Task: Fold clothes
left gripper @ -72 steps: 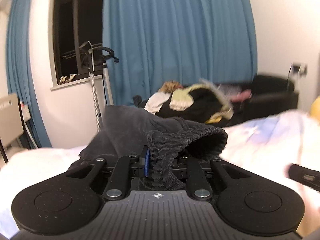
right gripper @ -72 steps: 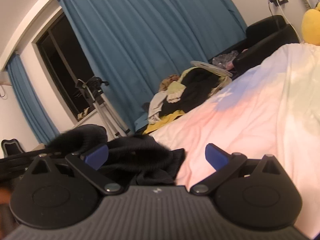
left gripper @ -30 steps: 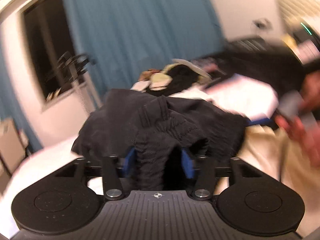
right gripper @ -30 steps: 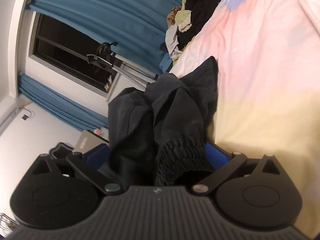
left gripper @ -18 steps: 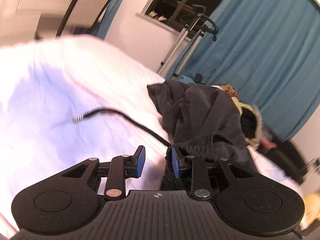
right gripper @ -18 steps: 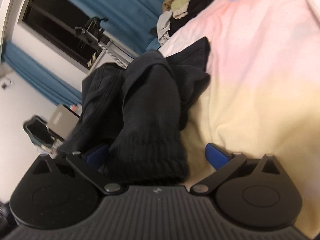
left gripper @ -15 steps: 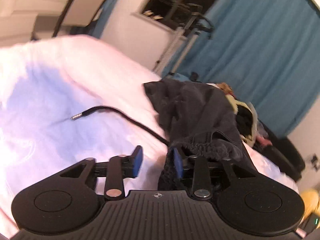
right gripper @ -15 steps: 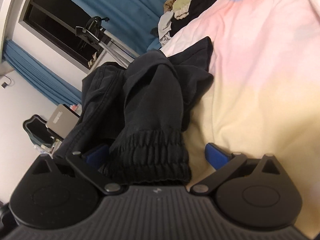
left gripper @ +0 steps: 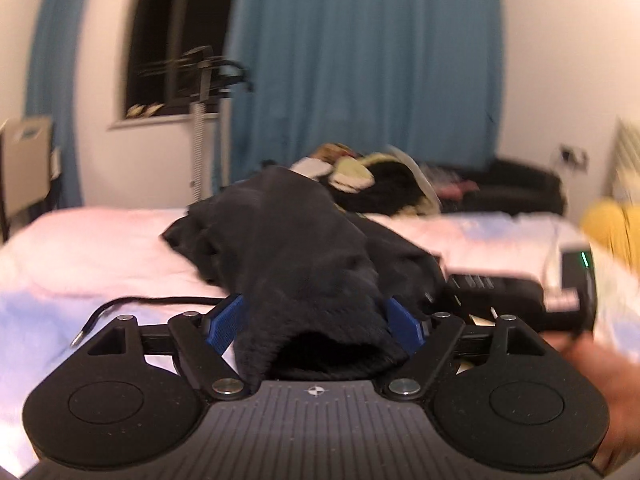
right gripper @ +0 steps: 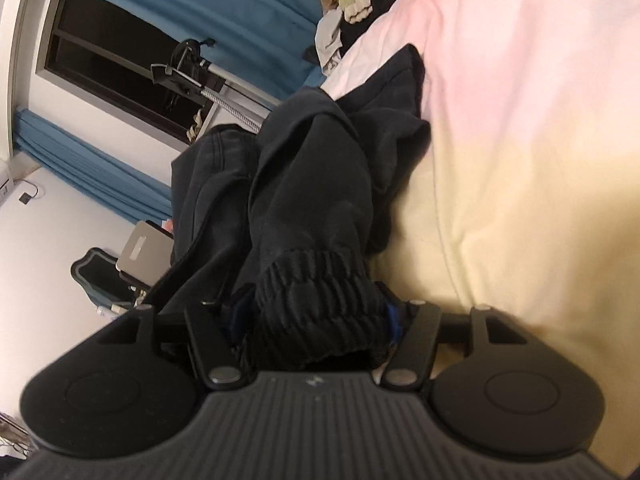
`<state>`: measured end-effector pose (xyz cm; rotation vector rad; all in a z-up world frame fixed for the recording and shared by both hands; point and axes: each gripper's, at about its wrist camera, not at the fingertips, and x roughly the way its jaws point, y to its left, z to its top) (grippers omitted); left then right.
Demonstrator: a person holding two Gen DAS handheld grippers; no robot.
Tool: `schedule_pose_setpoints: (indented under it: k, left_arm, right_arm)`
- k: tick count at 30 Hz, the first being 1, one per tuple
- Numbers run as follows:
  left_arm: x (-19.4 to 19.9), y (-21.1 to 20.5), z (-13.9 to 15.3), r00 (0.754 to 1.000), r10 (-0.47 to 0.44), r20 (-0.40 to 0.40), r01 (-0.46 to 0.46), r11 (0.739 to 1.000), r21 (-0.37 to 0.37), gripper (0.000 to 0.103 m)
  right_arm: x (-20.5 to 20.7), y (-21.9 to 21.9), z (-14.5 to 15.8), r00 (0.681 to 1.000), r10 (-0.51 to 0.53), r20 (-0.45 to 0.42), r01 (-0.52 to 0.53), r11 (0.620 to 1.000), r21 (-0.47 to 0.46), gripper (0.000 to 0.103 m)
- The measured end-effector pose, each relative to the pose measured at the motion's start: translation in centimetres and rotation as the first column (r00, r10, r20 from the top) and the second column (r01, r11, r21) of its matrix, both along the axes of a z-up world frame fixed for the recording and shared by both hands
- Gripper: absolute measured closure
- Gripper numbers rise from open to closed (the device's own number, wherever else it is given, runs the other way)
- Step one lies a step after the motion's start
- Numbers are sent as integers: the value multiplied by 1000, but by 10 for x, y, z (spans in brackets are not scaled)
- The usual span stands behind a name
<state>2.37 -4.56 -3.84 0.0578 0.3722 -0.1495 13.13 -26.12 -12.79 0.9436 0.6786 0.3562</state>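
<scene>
Left wrist view: the left gripper (left gripper: pixel 316 322) has its jaws opening with a dark trouser leg (left gripper: pixel 308 280) lying loose between the blue pads (left gripper: pixel 224 322), a black drawstring (left gripper: pixel 132 306) trailing on the pale bedspread (left gripper: pixel 80 248) beside it, and a heap of clothes (left gripper: pixel 372 184) before the blue curtain (left gripper: pixel 360 60) beyond. Right wrist view: the right gripper (right gripper: pixel 316 316) is closing on the ribbed cuff (right gripper: pixel 316 300), which fills the gap, while the black trousers (right gripper: pixel 304 168) run away across the bed.

Left gripper (left gripper: pixel 316 322) swings back onto the black trousers (left gripper: pixel 312 264), its jaws opening around a cuff, while the right gripper (right gripper: pixel 318 316) jaws are closing around the ribbed cuff (right gripper: pixel 320 300).
</scene>
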Motion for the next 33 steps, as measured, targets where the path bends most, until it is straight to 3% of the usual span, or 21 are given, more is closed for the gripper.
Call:
schedule_pose_setpoints:
  k: [5, 10, 15, 19, 21, 24, 26, 29, 33]
  left_arm:
    - [9, -22, -16, 1000, 17, -3, -16, 990, 144, 22]
    - [12, -49, -26, 997, -49, 54, 30, 949, 315, 22]
    - [18, -59, -38, 997, -48, 57, 23, 926, 376, 21]
    - [31, -64, -45, 997, -12, 72, -20, 908, 418, 29]
    - [34, -59, -43, 997, 7, 77, -37, 920, 391, 46]
    - [38, -43, -31, 995, 66, 79, -86, 952, 294, 71]
    - [33, -30, -20, 993, 82, 90, -98, 978, 186, 79]
    - [15, -20, 2, 986, 97, 134, -106, 992, 62, 88]
    - [-17, -8, 37, 978, 118, 174, -88, 981, -170, 90]
  right_arm:
    - [-1, 4, 1, 1000, -2, 6, 2, 1000, -22, 36]
    - [-8, 4, 9, 999, -38, 21, 40, 997, -64, 46]
    - [-12, 1, 18, 996, -76, 44, 79, 994, -70, 67]
    - [-13, 3, 29, 992, -79, 102, 89, 992, -95, 77]
    - [-14, 3, 35, 989, -81, 124, 93, 991, -101, 82]
    - [-18, -1, 41, 984, -101, 149, 116, 989, -96, 84]
    - [-22, -6, 46, 977, -125, 171, 141, 986, -84, 84]
    - [-33, -17, 63, 959, -168, 230, 188, 980, -71, 86]
    - [-58, -40, 96, 918, -255, 303, 275, 961, -25, 87]
